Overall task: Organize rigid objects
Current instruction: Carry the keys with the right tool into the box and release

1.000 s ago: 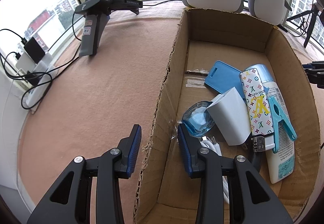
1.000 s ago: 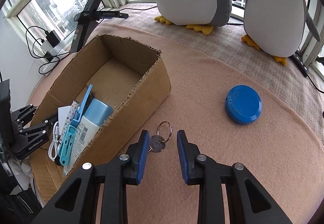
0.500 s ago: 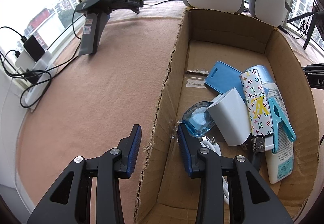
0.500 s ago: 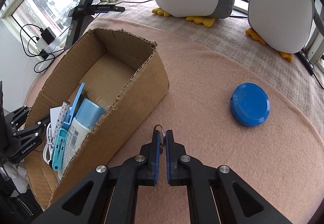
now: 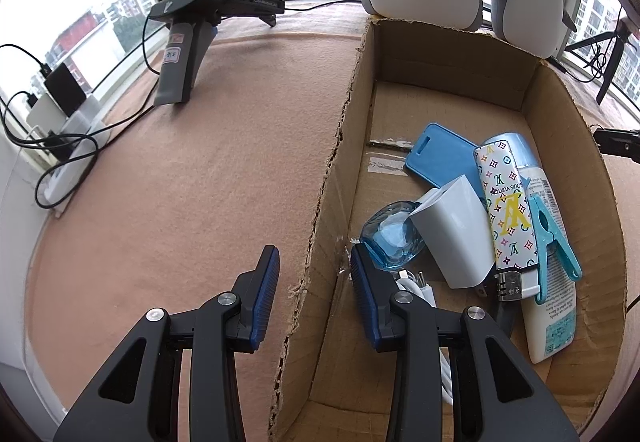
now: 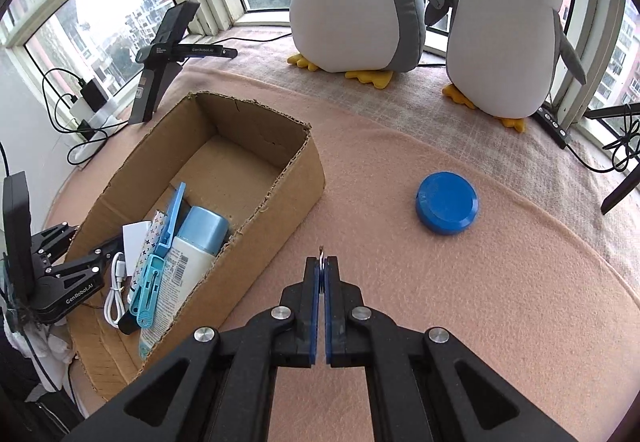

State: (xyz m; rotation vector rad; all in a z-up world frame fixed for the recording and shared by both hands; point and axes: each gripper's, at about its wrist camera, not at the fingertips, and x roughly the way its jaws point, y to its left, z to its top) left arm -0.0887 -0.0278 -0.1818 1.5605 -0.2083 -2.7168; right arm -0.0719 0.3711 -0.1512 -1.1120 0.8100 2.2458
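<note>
My right hand-held gripper [image 6: 322, 269] is squeezed tight on the key ring [image 6: 321, 251], up off the tabletop [image 6: 480, 302] | left hand-held gripper [image 5: 314, 274] wide open over the box wall, holding nothing | box [image 6: 280, 198] sits left | blue tin [image 6: 447, 202] waits | next: carry keys over, let go.

Rough corrugated cardboard box [image 6: 296, 178] on matt pink fleece blanket [image 6: 500, 282].

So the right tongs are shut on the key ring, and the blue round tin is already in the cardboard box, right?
Not quite. The right tongs are shut on the key ring, but the blue round tin lies on the blanket outside the cardboard box, as the right wrist view shows.
</note>
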